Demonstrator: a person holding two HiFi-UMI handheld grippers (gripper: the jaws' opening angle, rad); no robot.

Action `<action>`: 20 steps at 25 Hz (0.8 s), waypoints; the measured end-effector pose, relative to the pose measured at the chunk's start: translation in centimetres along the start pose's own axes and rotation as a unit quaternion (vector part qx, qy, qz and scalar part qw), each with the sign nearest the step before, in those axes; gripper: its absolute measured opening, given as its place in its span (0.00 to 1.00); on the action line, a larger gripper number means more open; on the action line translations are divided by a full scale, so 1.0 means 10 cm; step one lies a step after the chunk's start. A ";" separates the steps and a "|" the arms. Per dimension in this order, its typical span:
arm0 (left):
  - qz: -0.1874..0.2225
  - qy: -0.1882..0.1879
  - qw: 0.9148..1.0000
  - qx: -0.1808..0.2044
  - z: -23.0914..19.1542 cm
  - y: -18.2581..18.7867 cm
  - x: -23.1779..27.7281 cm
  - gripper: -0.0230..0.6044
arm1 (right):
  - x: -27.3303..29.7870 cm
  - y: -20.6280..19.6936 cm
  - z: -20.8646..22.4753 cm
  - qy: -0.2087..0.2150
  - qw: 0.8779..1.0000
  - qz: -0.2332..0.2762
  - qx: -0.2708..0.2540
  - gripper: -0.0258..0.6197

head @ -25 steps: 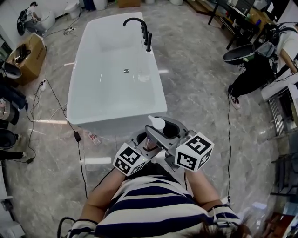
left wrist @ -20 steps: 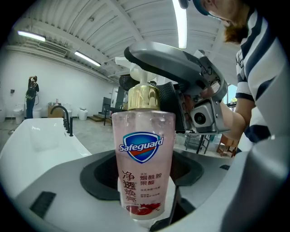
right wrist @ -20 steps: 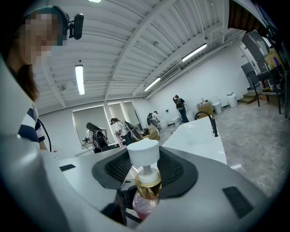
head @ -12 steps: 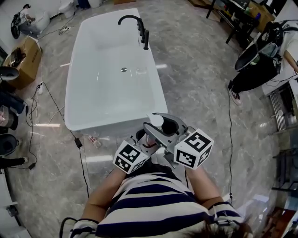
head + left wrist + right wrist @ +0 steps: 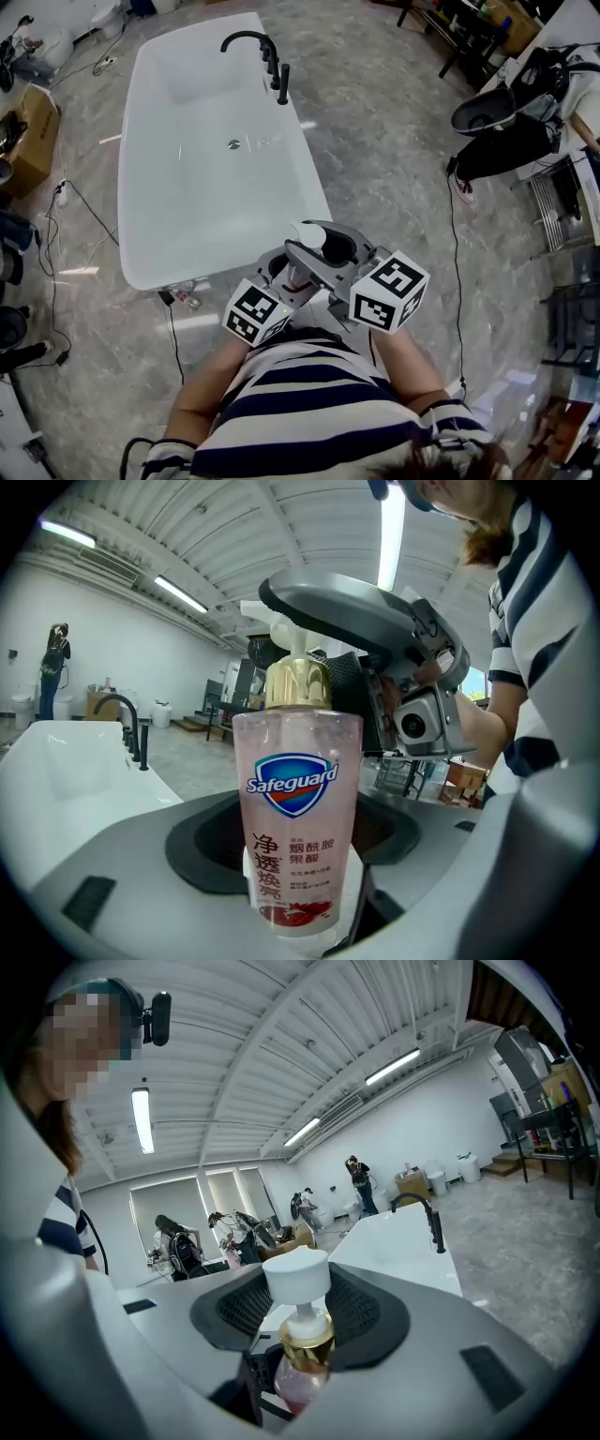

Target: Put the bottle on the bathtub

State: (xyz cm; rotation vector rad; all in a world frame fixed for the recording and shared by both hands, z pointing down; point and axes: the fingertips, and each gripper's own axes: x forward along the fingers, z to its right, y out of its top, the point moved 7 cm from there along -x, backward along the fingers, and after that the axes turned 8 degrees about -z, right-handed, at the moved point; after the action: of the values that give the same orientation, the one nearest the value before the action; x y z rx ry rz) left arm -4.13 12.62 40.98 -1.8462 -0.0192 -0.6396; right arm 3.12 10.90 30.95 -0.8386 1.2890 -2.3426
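A clear pink Safeguard pump bottle (image 5: 298, 817) with a gold collar and white pump head (image 5: 296, 1274) stands upright between both grippers, close to the person's chest. My left gripper (image 5: 284, 269) is shut on its lower body. My right gripper (image 5: 320, 247) is closed on the upper part by the pump; from the head camera only the white pump (image 5: 311, 234) shows. The white bathtub (image 5: 317, 202) lies ahead and to the left, its near end just beyond the grippers. The bottle hangs off the tub's near right corner, over the floor.
A black faucet (image 5: 253, 45) stands on the tub's far right rim. A power strip and cable (image 5: 169, 298) lie on the marble floor by the near left corner. A seated person (image 5: 511, 131) and racks are at the right; boxes (image 5: 23, 131) and gear at the left.
The tub has slid left and nearer in the head view as the person steps toward it. Both grippers keep the bottle in the same hold in front of the chest.
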 end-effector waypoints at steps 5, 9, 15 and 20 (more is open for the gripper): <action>0.001 -0.018 1.000 0.003 -0.26 0.09 0.02 0.55 | 0.19 0.14 0.11 -0.016 1.000 0.003 0.004 0.33; -0.002 -0.029 1.000 0.007 -0.48 0.12 0.03 0.55 | 0.35 0.23 0.20 -0.026 1.000 0.002 0.011 0.33; -0.004 -0.046 0.999 0.012 -0.77 0.13 0.05 0.55 | 0.59 0.30 0.34 -0.038 0.999 0.004 0.017 0.33; -0.010 -0.059 0.998 0.022 -0.93 0.12 0.08 0.55 | 0.69 0.33 0.41 -0.053 0.998 0.000 0.023 0.33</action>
State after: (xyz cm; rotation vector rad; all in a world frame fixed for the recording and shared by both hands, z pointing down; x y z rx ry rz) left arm -6.92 3.77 42.40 -1.8403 -0.1298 -0.5396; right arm 0.50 2.75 32.17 -0.9336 1.1873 -2.2853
